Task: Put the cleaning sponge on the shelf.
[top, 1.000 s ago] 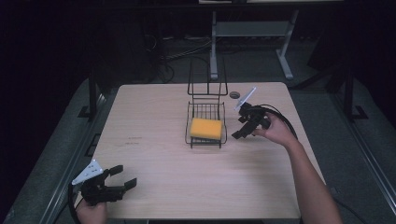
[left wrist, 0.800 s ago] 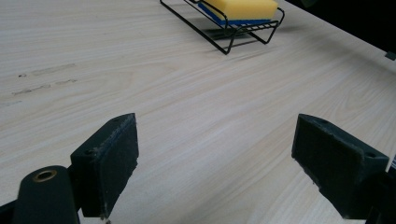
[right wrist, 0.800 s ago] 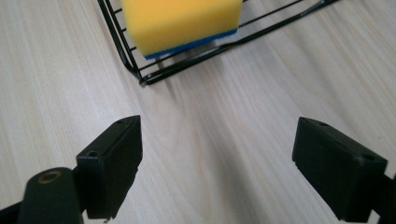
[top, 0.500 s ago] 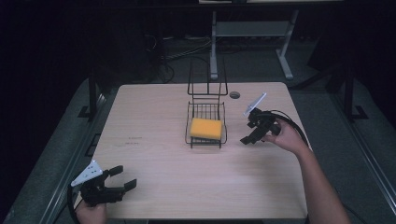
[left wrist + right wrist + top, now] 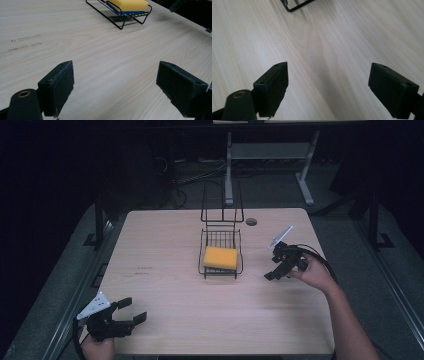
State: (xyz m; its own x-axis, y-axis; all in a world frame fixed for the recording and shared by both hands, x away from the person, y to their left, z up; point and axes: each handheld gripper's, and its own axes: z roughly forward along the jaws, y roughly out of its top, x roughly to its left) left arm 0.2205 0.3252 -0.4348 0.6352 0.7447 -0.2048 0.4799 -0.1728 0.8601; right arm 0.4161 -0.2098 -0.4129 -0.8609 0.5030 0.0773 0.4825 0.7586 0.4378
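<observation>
A: Where does the sponge (image 5: 220, 257) sit, and how much room is around it?

B: One yellow sponge with a blue underside lies flat in the one black wire rack (image 5: 221, 269), which stands a little toward the far edge of the counter (image 5: 165, 245), about midway between its left and right edges. The rack's tall wire back rises on its far side. Bare wood runs wide on the left, and the whole near half of the counter is open.

A: And the two hand-held grippers?

B: The left hand-held gripper (image 5: 131, 310) rests at the near left corner, just inside the near edge, well apart from the rack. Its jaws are spread wide with nothing between them; in the left gripper view only bare wood shows between them, with the rack and sponge far ahead. The right hand-held gripper (image 5: 273, 274) hangs over the right part of the counter, near the rack's right side but not touching it, tilted down. Its jaws also stand wide apart and empty, over bare wood in the right gripper view.

A: Anything else on the surface?

B: One small round cable hole (image 5: 251, 221) near the far edge, just right of the rack's back.
</observation>
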